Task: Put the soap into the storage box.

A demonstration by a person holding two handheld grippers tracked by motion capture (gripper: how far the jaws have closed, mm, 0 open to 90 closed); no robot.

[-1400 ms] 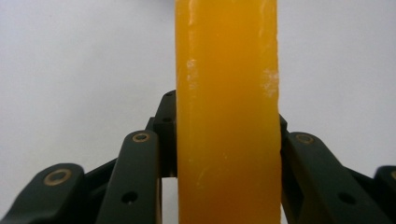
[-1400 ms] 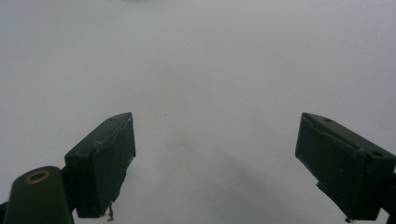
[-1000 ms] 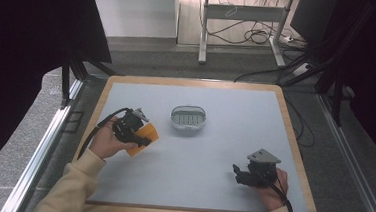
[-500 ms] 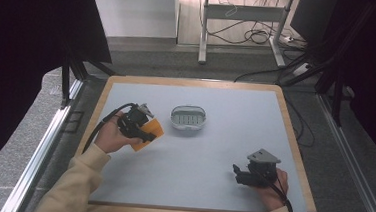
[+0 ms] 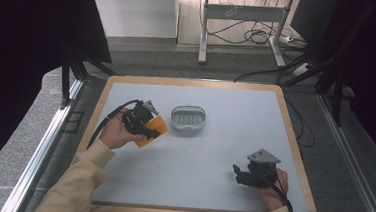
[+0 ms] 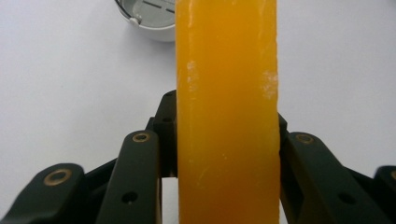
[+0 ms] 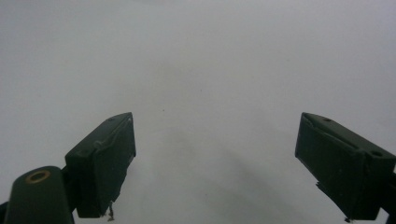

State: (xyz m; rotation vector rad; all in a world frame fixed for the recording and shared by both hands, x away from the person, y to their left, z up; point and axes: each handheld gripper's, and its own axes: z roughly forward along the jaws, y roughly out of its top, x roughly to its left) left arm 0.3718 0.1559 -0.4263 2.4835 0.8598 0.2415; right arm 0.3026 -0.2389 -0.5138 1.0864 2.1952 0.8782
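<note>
An orange bar of soap (image 6: pixel 227 112) stands edge-on between the jaws of my left gripper (image 6: pixel 224 154), which is shut on it. From above, the orange soap (image 5: pixel 153 129) pokes out of the left gripper (image 5: pixel 142 123) at the table's left, just left of a small grey soap dish (image 5: pixel 189 118). The dish's rim (image 6: pixel 149 18) peeks in at the top of the left gripper view. My right gripper (image 5: pixel 241 174) rests low at the front right, jaws wide apart over bare table (image 7: pixel 210 70), holding nothing.
The table (image 5: pixel 226 103) is a pale grey mat in a wooden frame (image 5: pixel 293 143). Black curtains flank it, and a metal rail (image 5: pixel 48 136) runs along the left side. Cables and desk legs (image 5: pixel 242 19) lie on the floor beyond the far edge.
My left gripper has carried the soap forward and to the right, closer to the dish. The right gripper has stayed put.
</note>
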